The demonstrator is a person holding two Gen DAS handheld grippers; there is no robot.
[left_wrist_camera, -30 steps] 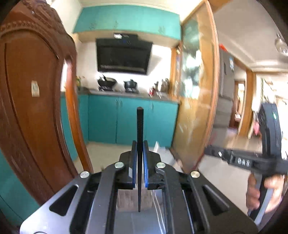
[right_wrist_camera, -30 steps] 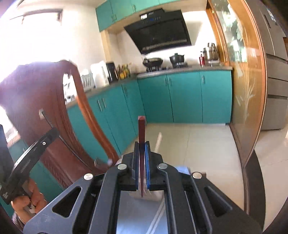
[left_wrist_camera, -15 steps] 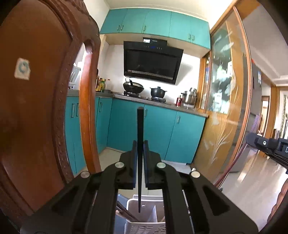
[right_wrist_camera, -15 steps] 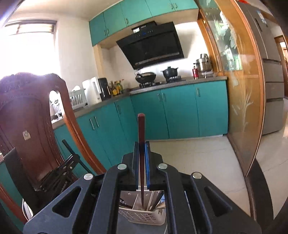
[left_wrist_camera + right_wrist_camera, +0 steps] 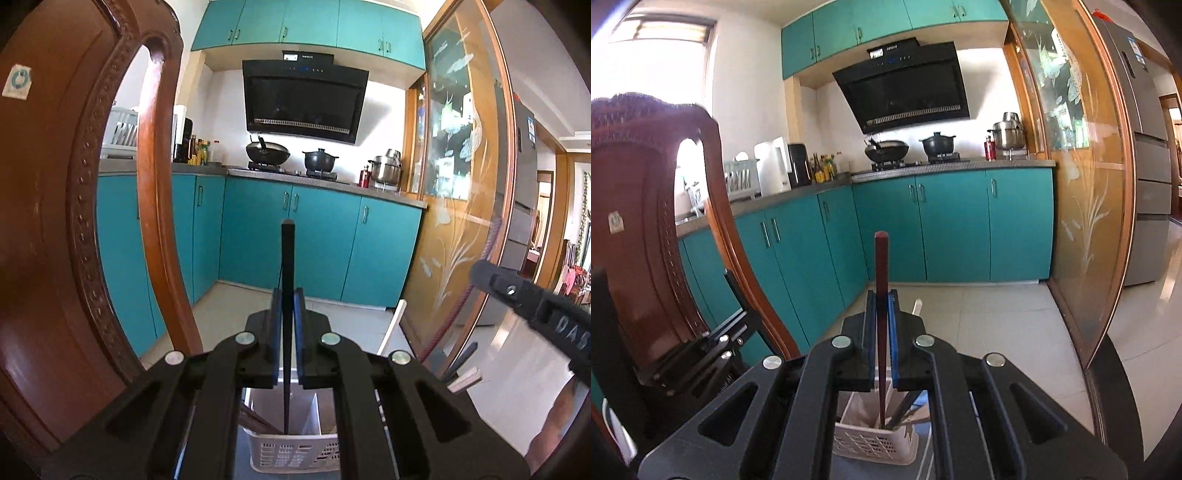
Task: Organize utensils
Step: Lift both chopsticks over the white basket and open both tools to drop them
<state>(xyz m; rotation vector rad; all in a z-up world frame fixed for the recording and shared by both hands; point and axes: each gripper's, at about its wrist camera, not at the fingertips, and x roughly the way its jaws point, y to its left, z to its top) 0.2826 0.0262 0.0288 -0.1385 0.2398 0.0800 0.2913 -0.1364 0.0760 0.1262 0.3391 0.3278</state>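
My left gripper (image 5: pixel 287 306) is shut on a black chopstick (image 5: pixel 287 266) that stands upright, its lower tip inside the middle of a white perforated utensil basket (image 5: pixel 291 452) with dividers. My right gripper (image 5: pixel 880 308) is shut on a dark red chopstick (image 5: pixel 881 266), also upright, its lower tip down in the white utensil basket (image 5: pixel 871 445) among several dark utensils (image 5: pixel 905 410). The right gripper's body (image 5: pixel 532 302) shows at the right edge of the left wrist view. The left gripper's body (image 5: pixel 698 354) shows at the lower left of the right wrist view.
A carved wooden chair back (image 5: pixel 48 221) rises close on the left (image 5: pixel 635 221). Teal kitchen cabinets (image 5: pixel 317 243) and a stove with pots (image 5: pixel 291 155) lie beyond. A wood-framed glass door (image 5: pixel 1078 206) stands at the right. A white utensil handle (image 5: pixel 391 328) sticks up beside the basket.
Both grippers sank toward the white basket, which has come into view below the jaws. Each chopstick's lower tip now reaches into it. The chair back shifted left in both views.
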